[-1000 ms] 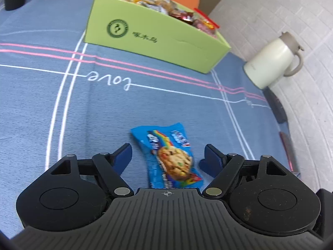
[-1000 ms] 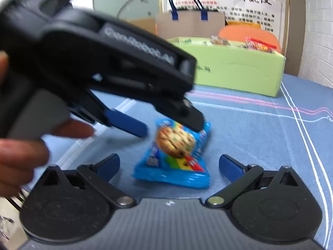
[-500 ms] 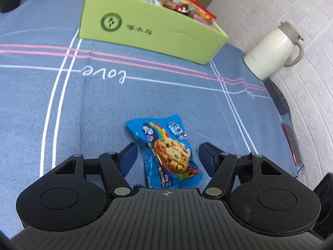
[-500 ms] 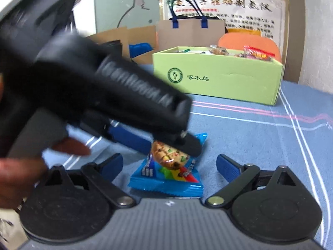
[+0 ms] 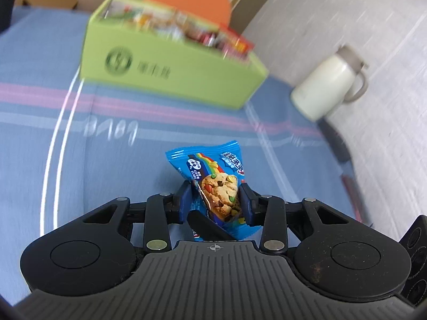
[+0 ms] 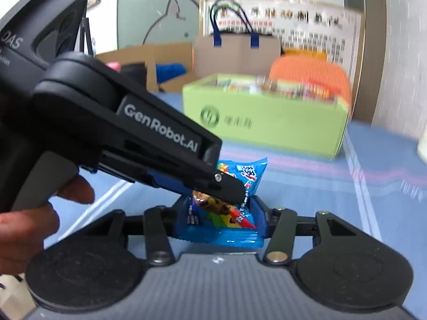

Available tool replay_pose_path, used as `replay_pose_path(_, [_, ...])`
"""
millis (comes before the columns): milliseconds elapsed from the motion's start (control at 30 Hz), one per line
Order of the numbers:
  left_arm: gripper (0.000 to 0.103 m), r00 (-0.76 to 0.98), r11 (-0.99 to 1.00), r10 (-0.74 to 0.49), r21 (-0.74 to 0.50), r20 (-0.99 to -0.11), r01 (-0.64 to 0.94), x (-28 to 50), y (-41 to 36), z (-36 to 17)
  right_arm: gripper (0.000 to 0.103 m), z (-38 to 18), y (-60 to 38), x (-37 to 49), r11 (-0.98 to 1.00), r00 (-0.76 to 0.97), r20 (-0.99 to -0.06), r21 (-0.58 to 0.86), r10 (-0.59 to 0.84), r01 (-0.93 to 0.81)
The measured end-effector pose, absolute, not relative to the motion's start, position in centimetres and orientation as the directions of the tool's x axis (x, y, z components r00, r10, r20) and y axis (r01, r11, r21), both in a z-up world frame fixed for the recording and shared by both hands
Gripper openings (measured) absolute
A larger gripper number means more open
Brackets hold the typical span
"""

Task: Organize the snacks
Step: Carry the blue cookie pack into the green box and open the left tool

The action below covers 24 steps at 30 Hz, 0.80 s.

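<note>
Both grippers' jaws have just been closing; the left gripper (image 5: 215,202) and right gripper (image 6: 220,214) now pinch one cookie pack (image 5: 213,184), lifted off the cloth (image 5: 112,176). Opposed pulls could tear it or drop it short of the box (image 5: 170,69).

Blue striped tablecloth (image 5: 40,85), pale tiled wall (image 5: 360,13), perhaps posters (image 6: 307,26) behind.

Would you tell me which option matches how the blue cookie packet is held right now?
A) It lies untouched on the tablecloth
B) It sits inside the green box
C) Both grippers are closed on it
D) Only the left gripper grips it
C: the left gripper and the right gripper each have their blue pads pressed against the cookie packet.
</note>
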<state>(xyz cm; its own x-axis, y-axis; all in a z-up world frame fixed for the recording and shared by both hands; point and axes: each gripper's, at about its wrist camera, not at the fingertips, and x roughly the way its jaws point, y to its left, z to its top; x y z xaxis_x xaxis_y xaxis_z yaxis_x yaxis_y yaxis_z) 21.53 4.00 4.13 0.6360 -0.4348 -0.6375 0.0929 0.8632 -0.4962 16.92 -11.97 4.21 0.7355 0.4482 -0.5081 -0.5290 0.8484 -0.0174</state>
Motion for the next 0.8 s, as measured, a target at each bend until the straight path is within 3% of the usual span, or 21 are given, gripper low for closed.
replay_pose_path(300, [0.016, 0.765, 0.880, -0.366, -0.464, -0.530, 0.099, 31.6, 7.2, 11.6, 0.055, 9.9, -9.7, 29.4, 0.814, 0.773, -0.383, -0.083, 0.506, -0.574])
replay_pose_path(400, [0.016, 0.780, 0.899, -0.310, -0.435, -0.543, 0.054, 36.5, 8.7, 12.0, 0.056, 9.6, -7.9, 35.1, 0.797, 0.749, -0.398, -0.067, 0.530, -0.600])
replay_pose_path(533, [0.015, 0.748, 0.919, -0.260, -0.394, -0.610, -0.003, 42.6, 10.4, 9.6, 0.057, 6.9, -5.3, 41.9, 0.775, 0.690, -0.482, -0.037, 0.539, -0.631])
replay_pose_path(600, [0.017, 0.726, 0.921, -0.248, -0.390, -0.641, -0.029, 44.5, 11.2, 7.6, 0.059, 5.3, -4.6, 43.4, 0.765, 0.674, -0.499, -0.036, 0.544, -0.643])
replay_pose_path(667, [0.018, 0.737, 0.910, -0.276, -0.414, -0.617, -0.006, 45.0, 11.9, 6.4, 0.066, 4.9, -4.3, 43.6, 0.757, 0.674, -0.496, -0.052, 0.547, -0.652])
replay_pose_path(733, [0.028, 0.746, 0.898, -0.298, -0.440, -0.596, 0.008, 44.8, 12.5, 5.9, 0.069, 5.0, -4.4, 43.5, 0.755, 0.679, -0.489, -0.060, 0.548, -0.652])
replay_pose_path(767, [0.048, 0.748, 0.897, -0.302, -0.443, -0.591, 0.012, 44.8, 12.6, 5.8, 0.071, 5.1, -4.3, 43.3, 0.757, 0.689, -0.488, -0.083, 0.536, -0.648])
replay_pose_path(800, [0.059, 0.753, 0.896, -0.305, -0.444, -0.582, 0.019, 44.5, 12.7, 5.9, 0.081, 5.2, -4.3, 43.1, 0.768, 0.710, -0.479, -0.108, 0.517, -0.632])
